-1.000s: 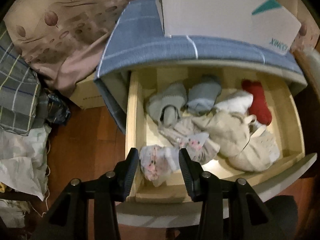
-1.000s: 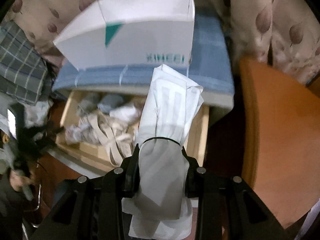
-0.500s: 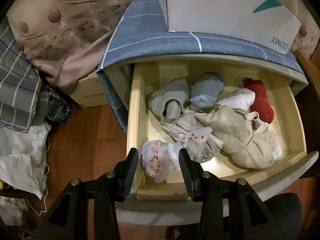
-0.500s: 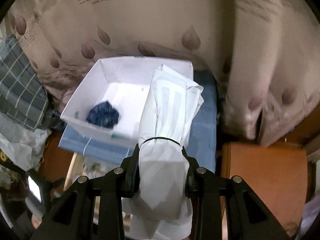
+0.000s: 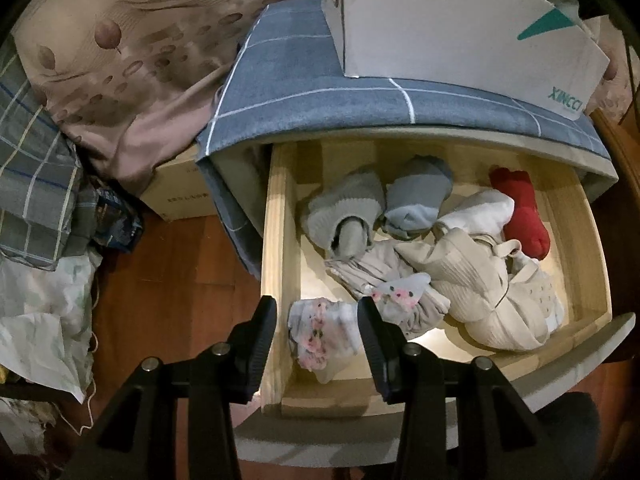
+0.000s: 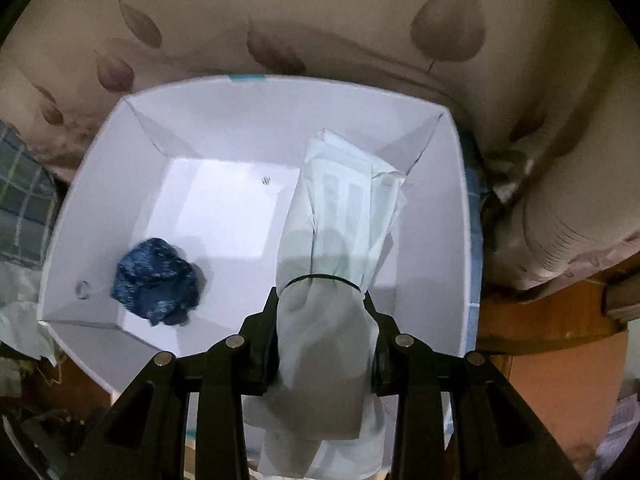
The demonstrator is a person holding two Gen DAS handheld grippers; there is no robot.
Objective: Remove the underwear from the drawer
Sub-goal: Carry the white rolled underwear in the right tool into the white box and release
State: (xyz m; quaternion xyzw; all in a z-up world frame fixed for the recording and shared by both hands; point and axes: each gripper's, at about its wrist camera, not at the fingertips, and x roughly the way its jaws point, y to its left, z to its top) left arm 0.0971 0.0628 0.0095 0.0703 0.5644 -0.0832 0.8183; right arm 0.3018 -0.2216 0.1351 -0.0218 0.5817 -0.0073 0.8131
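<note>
A white cardboard box [image 5: 460, 28] with a teal triangle and teal lettering stood on a blue cloth [image 5: 320, 92] crossed by thin white lines, which draped over the cabinet top. From above, the box [image 6: 100, 184] was open. Behind it hung a beige curtain [image 6: 320, 16] printed with brown leaves; the same fabric [image 5: 132, 52] bunched down at the left. Below that sat a brown carton [image 5: 176, 196], a grey plaid fabric [image 5: 32, 184] and a crumpled white plastic bag [image 5: 44, 320] on the reddish wooden floor [image 5: 172, 280].
</note>
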